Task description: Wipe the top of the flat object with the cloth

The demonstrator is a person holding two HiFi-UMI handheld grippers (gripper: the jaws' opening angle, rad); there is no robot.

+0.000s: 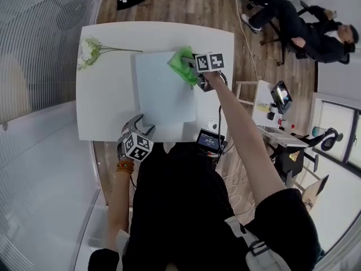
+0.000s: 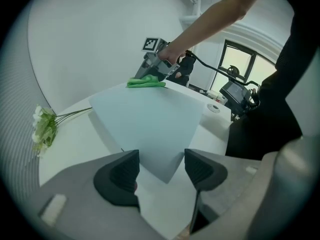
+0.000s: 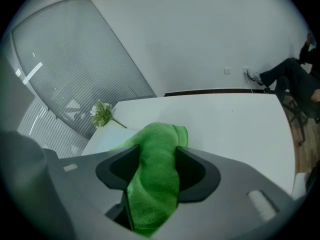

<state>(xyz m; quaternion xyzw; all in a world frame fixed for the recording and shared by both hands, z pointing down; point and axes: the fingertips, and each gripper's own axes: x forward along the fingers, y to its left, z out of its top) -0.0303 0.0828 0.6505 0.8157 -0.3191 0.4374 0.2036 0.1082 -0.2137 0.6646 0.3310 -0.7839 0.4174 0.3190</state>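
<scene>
wood-plank floor under a white tabletop (image 1: 107, 112), pale ribbed wall along its left. on the right gripper (image 3: 157, 166), fingers (image 3: 192, 176) clamped on a green cloth (image 3: 155, 149), bunched between them and spilling out in front, at the far right corner of the pale blue flat object (image 1: 163, 89). on the left gripper (image 2: 161, 166), fingers (image 2: 122, 176) spread apart and pressing on nothing, with the flat object's near corner between them. flat object lying level in the middle of the tabletop. white flowers (image 1: 90, 49) on green stems just left of it, stems reaching to its far left corner. small dark screen (image 1: 210, 141) with cables at the tabletop's near right edge. cluttered side table (image 1: 280, 97) further right. seated person (image 1: 304, 27) well beyond. black bag (image 1: 131, 0) on the floor, white mark too small to read. black-and-white square markers on each gripper's cube.
</scene>
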